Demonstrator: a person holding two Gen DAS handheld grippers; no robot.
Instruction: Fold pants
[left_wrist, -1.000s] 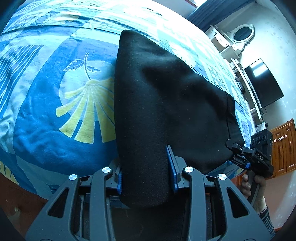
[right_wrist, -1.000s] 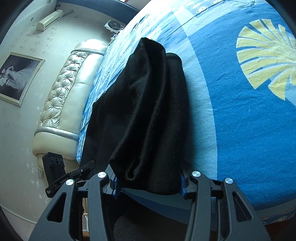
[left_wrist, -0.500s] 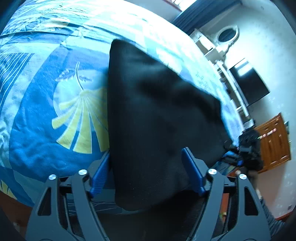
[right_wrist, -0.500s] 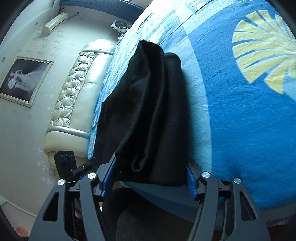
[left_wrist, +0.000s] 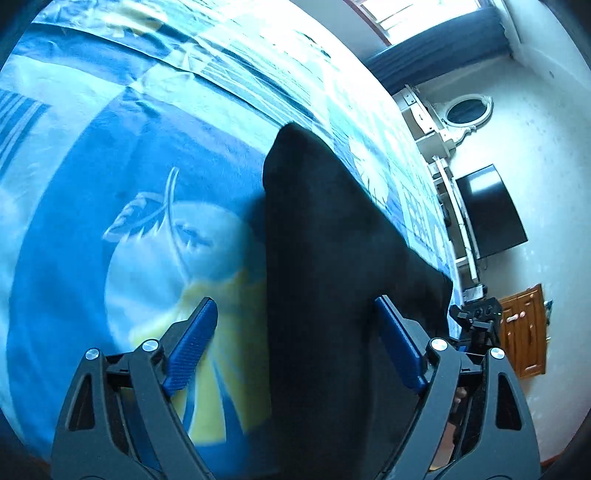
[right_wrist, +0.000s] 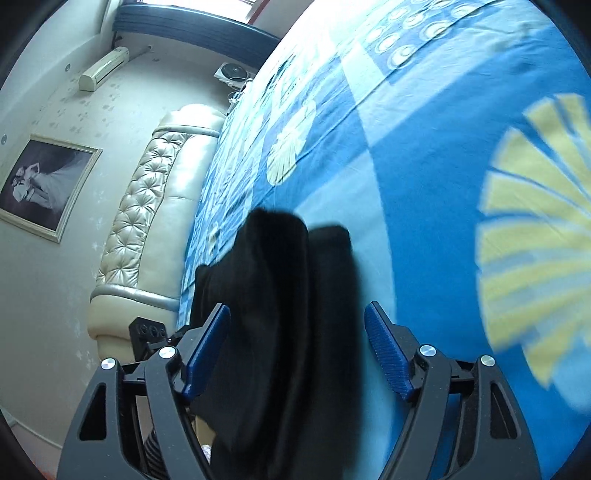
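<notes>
Left wrist view: folded black fabric pants (left_wrist: 325, 258) lie on blue leaf-patterned bedsheet (left_wrist: 92, 221) between the opening, unpressing jaws of left gripper (left_wrist: 295, 343); right gripper (right_wrist: 299, 350) likewise opening around them.

Left black two-finger gripper with blue ribbed pads (left_wrist: 295, 354) angles downward, jaws opening wide. Right matching black two-finger gripper (right_wrist: 295, 354) at its three o'clock, likewise opening.

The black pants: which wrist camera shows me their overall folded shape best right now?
The left wrist view: the black pants run as one broad folded panel from the near edge of the bedspread to a far corner. The right wrist view shows the pants end-on, a blurred, bunched stack of layers.
</notes>
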